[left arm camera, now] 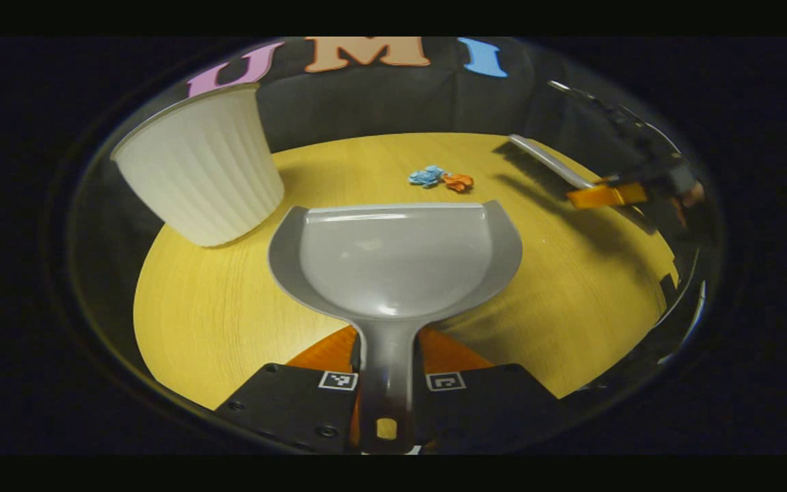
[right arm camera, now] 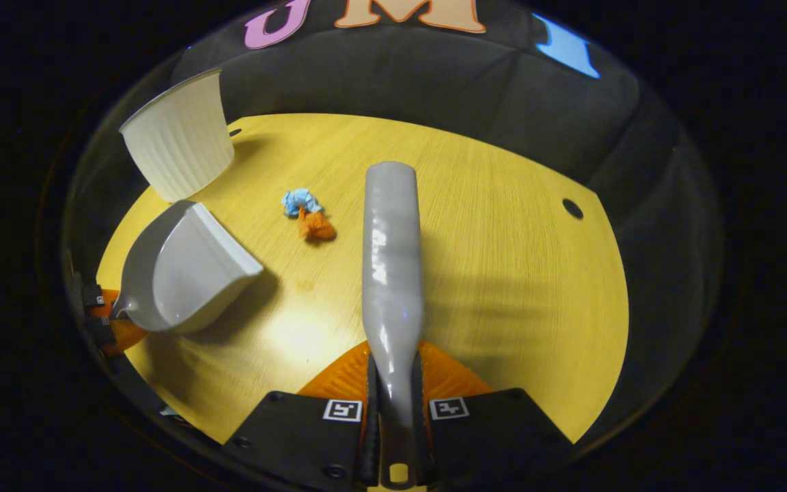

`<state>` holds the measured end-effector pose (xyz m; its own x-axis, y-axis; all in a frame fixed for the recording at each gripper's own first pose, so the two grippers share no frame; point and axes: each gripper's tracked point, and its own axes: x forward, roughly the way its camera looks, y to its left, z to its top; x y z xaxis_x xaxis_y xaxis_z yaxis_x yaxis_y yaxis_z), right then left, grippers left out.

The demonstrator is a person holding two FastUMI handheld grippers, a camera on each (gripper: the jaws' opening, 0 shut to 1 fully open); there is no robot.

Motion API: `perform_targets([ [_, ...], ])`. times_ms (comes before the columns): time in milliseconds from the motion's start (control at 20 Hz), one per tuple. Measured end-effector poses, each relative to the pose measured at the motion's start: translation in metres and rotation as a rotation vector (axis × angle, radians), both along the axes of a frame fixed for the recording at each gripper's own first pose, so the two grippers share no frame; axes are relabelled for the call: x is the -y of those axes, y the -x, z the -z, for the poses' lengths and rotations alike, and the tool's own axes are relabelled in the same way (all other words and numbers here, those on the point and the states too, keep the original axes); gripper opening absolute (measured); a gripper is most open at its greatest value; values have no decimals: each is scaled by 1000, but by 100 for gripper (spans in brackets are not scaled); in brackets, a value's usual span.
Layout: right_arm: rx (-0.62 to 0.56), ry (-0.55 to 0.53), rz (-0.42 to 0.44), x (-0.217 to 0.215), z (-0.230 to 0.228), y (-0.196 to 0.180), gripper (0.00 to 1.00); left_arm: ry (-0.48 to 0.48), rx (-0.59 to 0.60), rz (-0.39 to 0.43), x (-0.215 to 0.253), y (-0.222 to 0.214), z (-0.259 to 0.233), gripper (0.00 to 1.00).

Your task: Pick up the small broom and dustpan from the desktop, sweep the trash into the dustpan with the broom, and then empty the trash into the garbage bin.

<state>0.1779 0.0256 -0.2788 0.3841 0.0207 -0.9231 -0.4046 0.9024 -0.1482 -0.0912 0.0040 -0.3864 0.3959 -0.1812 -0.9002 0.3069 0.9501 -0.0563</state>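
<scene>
- Left gripper (left arm camera: 387, 383): jaws clenched on the dustpan (left arm camera: 393, 260) handle, which runs down the bottom centre between them; pan fans out mid-frame, mouth facing away.
- Right gripper (right arm camera: 393, 403): jaws clenched on the broom (right arm camera: 391, 260) handle at bottom centre; broom runs straight up the middle of the frame, over the yellow surface (right arm camera: 503, 273).
- Trash: blue scrap (left arm camera: 426, 176) touching orange scrap (left arm camera: 458, 182), on the surface just beyond the pan's mouth; in the right gripper view, just left of the broom.
- Bin (left arm camera: 202, 164), white and ribbed, upper left in both views, beside the dustpan.
- Left gripper view: right gripper and broom at the right edge, well apart from the trash.
</scene>
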Motion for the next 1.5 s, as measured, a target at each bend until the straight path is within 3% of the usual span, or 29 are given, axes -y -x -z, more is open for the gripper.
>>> perform_targets([
  [150, -32, 56, -116, -27, 20, -41, 21, 3, -14, 73, 1, -1, -4, 24],
  [300, -104, 128, -246, -46, 35, -59, 21, -9, -50, 139, -2, 7, -4, 22],
  [550, -226, 194, -540, -68, 36, -46, 22, -7, -44, 168, 3, 2, -9, 24],
  [750, -304, 178, -795, -83, 28, -29, 22, -9, -42, 184, 6, 3, -13, 22],
  [850, -394, 140, -849, -83, 30, -29, 22, -15, -38, 195, 10, 4, -15, 23],
  [950, -378, 118, -890, -84, 30, -41, 22, -18, -29, 200, 13, 4, -18, 24],
  [1100, -212, -35, -759, -85, 1, -69, 22, -38, 35, 182, 9, 8, -24, 23],
  [1200, -25, -69, -579, -69, -23, -98, 22, -43, 109, 157, 17, 9, -41, 24],
  [1300, 86, -121, -376, -39, -48, -121, 20, -18, 140, 94, 20, 6, -63, 24],
  [1400, 125, -186, -250, -10, -56, -118, 19, -11, 213, 19, 16, -6, -84, 22],
  [1500, 121, -218, -182, 11, -44, -106, 20, -15, 269, -29, 10, -20, -115, 22],
])
